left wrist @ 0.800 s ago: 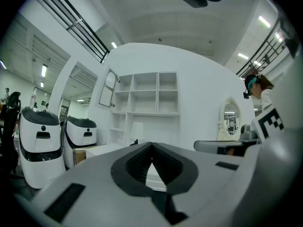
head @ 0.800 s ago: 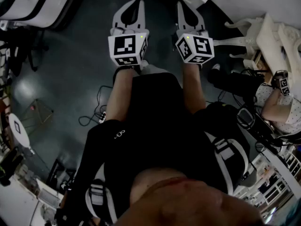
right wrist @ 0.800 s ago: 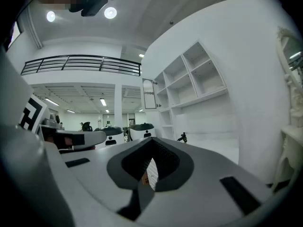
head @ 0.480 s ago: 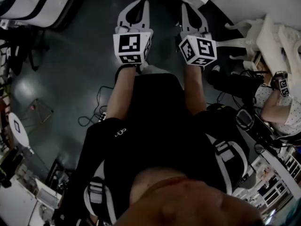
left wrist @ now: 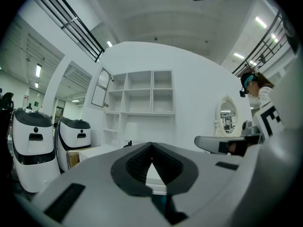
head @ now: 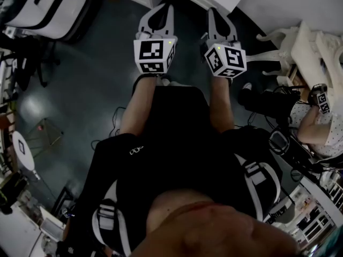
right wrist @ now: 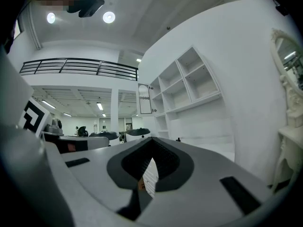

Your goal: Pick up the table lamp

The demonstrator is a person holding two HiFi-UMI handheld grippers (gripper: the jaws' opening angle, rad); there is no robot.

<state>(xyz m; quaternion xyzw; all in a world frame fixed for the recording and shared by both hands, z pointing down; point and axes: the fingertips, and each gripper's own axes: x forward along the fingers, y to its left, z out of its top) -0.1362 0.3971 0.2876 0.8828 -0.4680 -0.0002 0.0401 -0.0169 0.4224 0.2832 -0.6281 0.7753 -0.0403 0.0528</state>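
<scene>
I hold both grippers level, side by side, out in front of me above the dark floor. In the head view my left gripper [head: 163, 8] and my right gripper [head: 213, 10] point toward white furniture at the top edge. The left gripper [left wrist: 151, 144] has its tips together with nothing between them. The right gripper [right wrist: 152, 139] is likewise shut and empty. A faint pale shade-like shape [left wrist: 130, 131] stands on the white desk under the shelves; I cannot tell whether it is the table lamp.
A white shelf unit [left wrist: 142, 91] fills the wall ahead, with an oval mirror [left wrist: 227, 115] to its right. White machines [left wrist: 31, 141] stand at the left. An ornate white table [head: 300, 36], another person [head: 316, 125] and floor cables [head: 107, 135] lie around me.
The floor and furniture have slid down and left in the head view. Both grippers have drifted slightly right and stay shut.
</scene>
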